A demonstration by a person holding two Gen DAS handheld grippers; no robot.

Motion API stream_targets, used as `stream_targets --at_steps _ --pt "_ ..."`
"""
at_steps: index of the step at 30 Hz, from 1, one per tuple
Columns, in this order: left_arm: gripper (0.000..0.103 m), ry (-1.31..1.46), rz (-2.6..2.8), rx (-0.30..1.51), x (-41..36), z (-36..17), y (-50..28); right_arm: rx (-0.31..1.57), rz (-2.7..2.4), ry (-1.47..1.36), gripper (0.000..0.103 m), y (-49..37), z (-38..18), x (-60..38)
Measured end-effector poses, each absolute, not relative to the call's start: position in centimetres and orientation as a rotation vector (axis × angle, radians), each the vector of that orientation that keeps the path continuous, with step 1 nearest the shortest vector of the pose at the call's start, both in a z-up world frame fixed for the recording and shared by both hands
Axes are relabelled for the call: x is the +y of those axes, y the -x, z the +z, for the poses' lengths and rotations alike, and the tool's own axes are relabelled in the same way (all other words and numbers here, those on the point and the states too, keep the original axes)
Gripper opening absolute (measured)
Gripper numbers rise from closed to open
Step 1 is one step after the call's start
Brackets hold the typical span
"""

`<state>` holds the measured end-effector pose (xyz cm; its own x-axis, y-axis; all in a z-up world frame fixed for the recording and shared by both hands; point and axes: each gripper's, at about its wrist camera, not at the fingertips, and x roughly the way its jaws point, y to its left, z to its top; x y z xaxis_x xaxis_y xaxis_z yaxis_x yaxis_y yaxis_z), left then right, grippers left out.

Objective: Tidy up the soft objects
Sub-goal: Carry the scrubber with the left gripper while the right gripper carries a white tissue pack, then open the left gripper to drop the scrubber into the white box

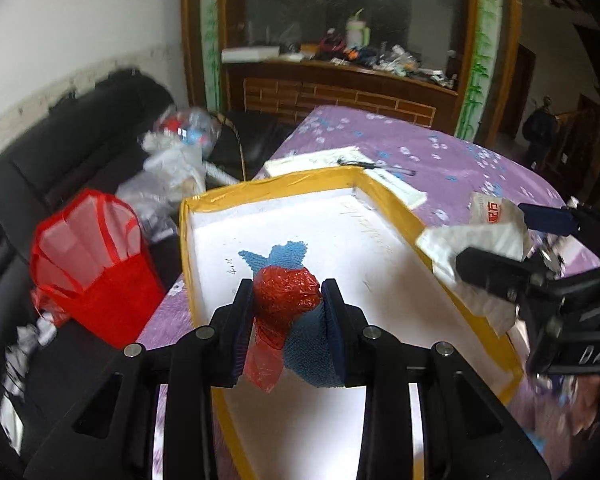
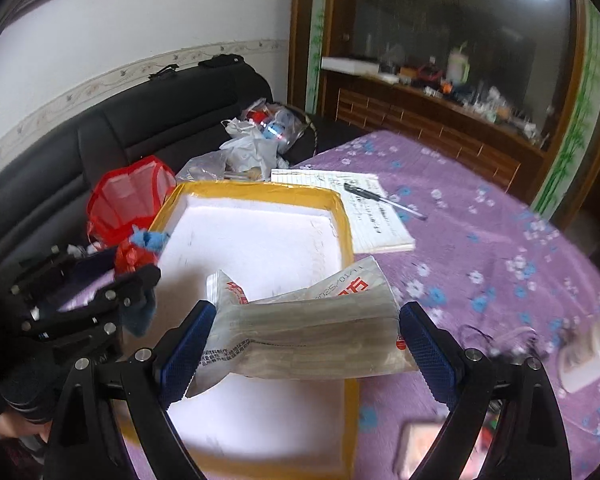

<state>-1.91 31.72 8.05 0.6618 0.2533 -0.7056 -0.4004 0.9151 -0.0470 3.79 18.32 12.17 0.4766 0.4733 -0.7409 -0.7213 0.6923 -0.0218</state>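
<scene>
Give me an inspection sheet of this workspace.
Surface: purple floral tablecloth.
Job's things: yellow-rimmed white tray; red plastic and blue cloth bundle; white packet.
Clutter: notepad, pen, white jar.
Grippers: left gripper shut on the bundle; right gripper wide, clamping the packet.
Cables: thin dark wire near the jar.
Surroundings: black sofa, red mesh basket, plastic bags, wooden cabinet.
</scene>
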Motion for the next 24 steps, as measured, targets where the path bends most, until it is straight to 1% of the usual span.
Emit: stream_targets --at_steps 6,11,14,19,20,21,23,24 --pt "0.032 0.263 0.365 0.836 33.0 5.7 -1.4 0.886 0.782 0.283 0.093 -9.1 11.5 23.3" --pt "0.033 0.305 0.392 0.889 33.8 4.0 -2.5 0.955 0.798 0.283 0.094 -11.6 9.1 26.9" --pt "0.037 0.299 0.414 0.895 33.9 3.8 -2.7 0.998 0.810 0.276 0.094 -12.6 7.7 28.0" --pt "0.050 0.344 0.419 0.898 34.6 3.5 -2.9 1.025 0.806 0.298 0.100 -13.3 6.1 29.1" --pt "0.054 0.339 0.423 0.890 34.5 3.5 -2.8 1.026 0.808 0.301 0.100 -13.4 6.0 29.2" --pt "0.060 0.334 0.426 0.888 34.5 3.5 -2.8 1.031 0.821 0.304 0.100 -13.3 5.9 29.4" --pt "0.066 0.336 0.423 0.882 34.4 3.6 -2.9 1.041 0.828 0.319 0.100 -13.2 5.8 29.8" --pt "0.067 0.338 0.419 0.879 34.5 3.7 -2.9 1.036 0.825 0.325 0.100 -13.1 5.8 29.8"
